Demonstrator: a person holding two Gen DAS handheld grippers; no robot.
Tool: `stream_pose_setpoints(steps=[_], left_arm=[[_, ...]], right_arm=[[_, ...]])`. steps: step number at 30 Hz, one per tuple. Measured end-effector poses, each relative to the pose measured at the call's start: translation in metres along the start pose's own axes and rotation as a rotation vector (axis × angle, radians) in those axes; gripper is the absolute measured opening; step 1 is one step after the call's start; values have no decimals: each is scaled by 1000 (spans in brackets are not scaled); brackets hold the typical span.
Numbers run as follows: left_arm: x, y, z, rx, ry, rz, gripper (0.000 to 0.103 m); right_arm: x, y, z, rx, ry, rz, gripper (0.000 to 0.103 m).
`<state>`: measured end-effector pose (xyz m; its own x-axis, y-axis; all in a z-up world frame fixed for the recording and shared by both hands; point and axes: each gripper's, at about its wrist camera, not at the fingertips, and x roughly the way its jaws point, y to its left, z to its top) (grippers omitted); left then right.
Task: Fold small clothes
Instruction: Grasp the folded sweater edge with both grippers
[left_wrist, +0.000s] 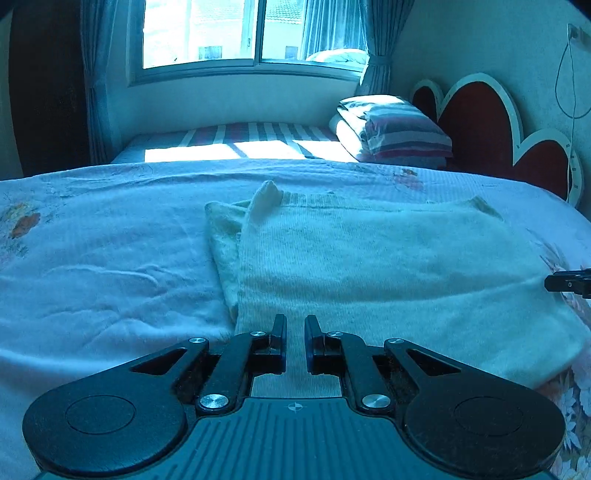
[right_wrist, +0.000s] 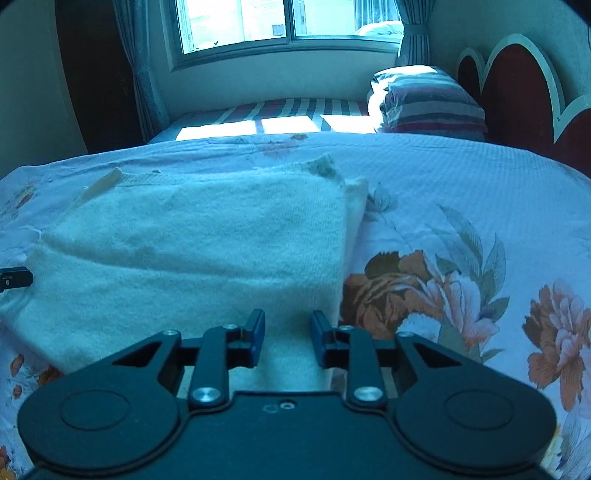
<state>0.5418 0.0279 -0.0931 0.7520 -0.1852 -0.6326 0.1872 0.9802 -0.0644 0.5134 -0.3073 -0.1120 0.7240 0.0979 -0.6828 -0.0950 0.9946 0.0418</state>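
A small white knit sweater (left_wrist: 369, 258) lies flat on the floral bedspread (left_wrist: 92, 258), its sides folded in. It also shows in the right wrist view (right_wrist: 192, 251). My left gripper (left_wrist: 295, 325) is open a little, empty, just above the sweater's near left hem. My right gripper (right_wrist: 288, 321) is open wider, empty, over the sweater's near right corner. The tip of the right gripper shows at the far right of the left wrist view (left_wrist: 569, 282), and the left gripper's tip at the far left of the right wrist view (right_wrist: 14, 277).
Folded striped bedding (left_wrist: 399, 129) is stacked at the far right by a red heart-shaped headboard (left_wrist: 480, 122). A striped mattress (left_wrist: 258, 136) lies under the window (left_wrist: 251, 33). Flower-printed bedspread (right_wrist: 480, 277) spreads to the right of the sweater.
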Motion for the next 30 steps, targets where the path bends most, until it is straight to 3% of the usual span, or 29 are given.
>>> stream_pose_setpoints(steps=[7, 11, 16, 17, 18, 19, 25, 27, 28, 30], left_arm=[[78, 11, 64, -5, 21, 22, 9], [110, 7, 77, -9, 21, 25, 9], [131, 14, 85, -64, -1, 61, 9], [135, 14, 86, -51, 6, 66, 9], [139, 14, 87, -36, 6, 69, 9], [142, 14, 89, -30, 6, 70, 9], [148, 4, 93, 35, 6, 104, 9], [131, -1, 96, 52, -69, 77, 9], [131, -5, 98, 76, -68, 77, 9], [147, -9, 99, 93, 14, 67, 9]], right_arm=[[47, -27, 61, 4, -49, -4, 27], [86, -38, 90, 13, -62, -14, 27], [115, -49, 101, 51, -62, 28, 28], [117, -50, 101, 56, -59, 41, 25], [118, -52, 100, 63, -59, 58, 11], [119, -53, 100, 65, -57, 71, 7], [125, -61, 93, 56, -36, 29, 6], [116, -59, 100, 59, -56, 10, 16], [108, -58, 102, 54, -94, 8, 16], [99, -54, 104, 19, -145, 34, 21]])
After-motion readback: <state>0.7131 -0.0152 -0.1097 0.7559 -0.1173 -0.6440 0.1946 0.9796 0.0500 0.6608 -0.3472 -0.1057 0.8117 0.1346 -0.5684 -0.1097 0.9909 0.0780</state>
